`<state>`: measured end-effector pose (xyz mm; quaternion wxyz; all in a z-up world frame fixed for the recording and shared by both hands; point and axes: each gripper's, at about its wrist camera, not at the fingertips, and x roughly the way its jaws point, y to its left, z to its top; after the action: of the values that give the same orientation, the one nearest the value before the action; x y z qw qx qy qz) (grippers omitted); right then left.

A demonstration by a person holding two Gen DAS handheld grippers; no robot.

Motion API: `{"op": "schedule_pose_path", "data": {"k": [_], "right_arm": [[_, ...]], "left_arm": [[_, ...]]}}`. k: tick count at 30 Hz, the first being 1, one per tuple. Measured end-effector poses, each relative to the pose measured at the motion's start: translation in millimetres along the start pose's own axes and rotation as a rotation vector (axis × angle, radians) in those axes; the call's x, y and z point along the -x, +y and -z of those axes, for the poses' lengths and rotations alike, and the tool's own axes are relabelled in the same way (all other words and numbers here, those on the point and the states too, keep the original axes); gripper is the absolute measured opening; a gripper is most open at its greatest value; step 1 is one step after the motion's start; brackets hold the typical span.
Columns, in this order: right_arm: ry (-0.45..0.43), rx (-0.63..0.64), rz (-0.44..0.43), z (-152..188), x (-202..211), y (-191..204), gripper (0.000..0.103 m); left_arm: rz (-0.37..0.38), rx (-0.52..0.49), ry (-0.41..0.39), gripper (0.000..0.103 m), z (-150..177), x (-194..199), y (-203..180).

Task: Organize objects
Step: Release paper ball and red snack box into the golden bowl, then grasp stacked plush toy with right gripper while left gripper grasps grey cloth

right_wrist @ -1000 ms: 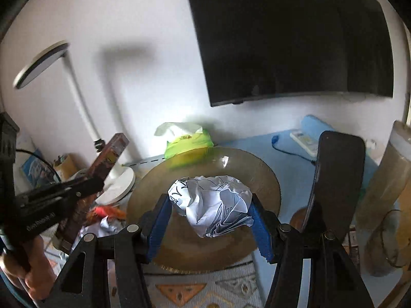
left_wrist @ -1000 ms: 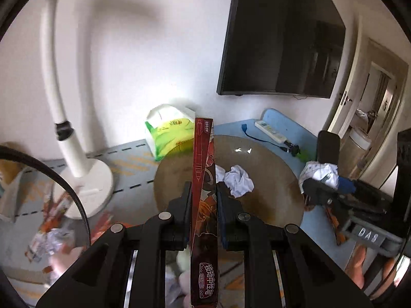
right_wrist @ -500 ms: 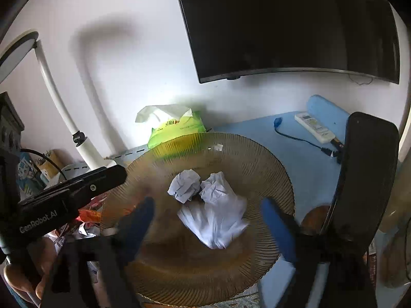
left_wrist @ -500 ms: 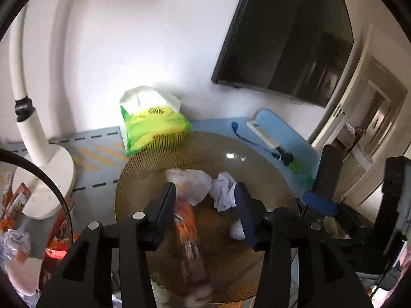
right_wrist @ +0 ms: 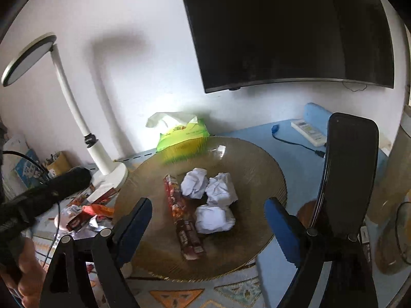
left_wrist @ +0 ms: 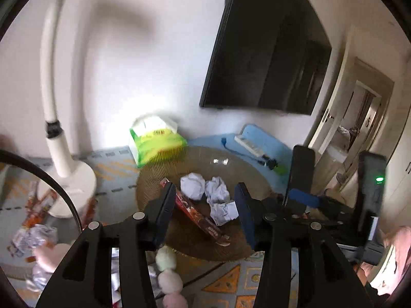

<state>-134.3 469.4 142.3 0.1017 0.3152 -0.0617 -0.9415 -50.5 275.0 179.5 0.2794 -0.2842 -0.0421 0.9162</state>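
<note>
Up on the wall past both tongs hangs a dark TV [right_wrist: 290, 28]. Ahead of the right tongs [right_wrist: 208, 213], released and empty, lies a brown ribbed plate [right_wrist: 257, 159] with three paper balls [right_wrist: 214, 218] beside a red snack box [right_wrist: 183, 220]. Only the left view shows the doorway [left_wrist: 359, 118]; the left tongs [left_wrist: 203, 200] stand parted, box lying free between them.
</note>
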Motion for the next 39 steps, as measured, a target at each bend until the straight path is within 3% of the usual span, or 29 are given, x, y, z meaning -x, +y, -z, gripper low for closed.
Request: {"op": "schedule_pose_path", "data": {"k": [7,9,11,15,19,23,26,28,32,35,39], "right_arm": [[-0.016,0.041,-0.037,0.9,27.3,29.4,0.088],[-0.028,0.055,-0.058,2.6,38.4,41.0,0.089],[-0.039,0.068,-0.073,4.5,47.8,52.3,0.089],[-0.047,0.104,-0.119,15.3,63.2,80.1,0.089],[-0.035,0.131,-0.15,30.9,66.6,102.1,0.089],[0.002,0.14,-0.17,54.5,55.8,118.1,0.091],[0.064,0.099,-0.203,76.7,38.8,120.4,0.091],[0.097,0.056,-0.22,91.0,22.4,117.6,0.091],[0.126,0.039,-0.182,112.4,-5.9,114.9,0.091],[0.199,0.004,-0.208,126.0,-25.8,109.5,0.091],[0.206,0.001,-0.193,130.9,-31.0,108.6,0.091]], "left_arm": [[-0.027,0.013,-0.127,0.047,1.0,89.3,9.1],[-0.076,0.014,-0.169,0.053,3.8,119.0,16.6],[-0.105,0.019,-0.198,0.074,8.2,140.9,23.7],[-0.209,0.017,-0.251,0.087,28.3,186.4,44.8],[-0.293,0.07,-0.255,0.091,57.4,213.1,80.5],[-0.398,0.16,-0.213,0.097,97.7,217.2,126.4],[-0.517,0.178,-0.099,0.097,132.8,192.5,160.2],[-0.557,0.185,-0.029,0.097,150.7,173.0,179.1],[-0.559,0.221,0.073,0.097,178.1,142.8,208.0],[-0.545,0.23,0.117,0.097,184.0,132.4,213.9],[-0.525,0.214,0.163,0.097,188.6,125.4,211.1]]}}
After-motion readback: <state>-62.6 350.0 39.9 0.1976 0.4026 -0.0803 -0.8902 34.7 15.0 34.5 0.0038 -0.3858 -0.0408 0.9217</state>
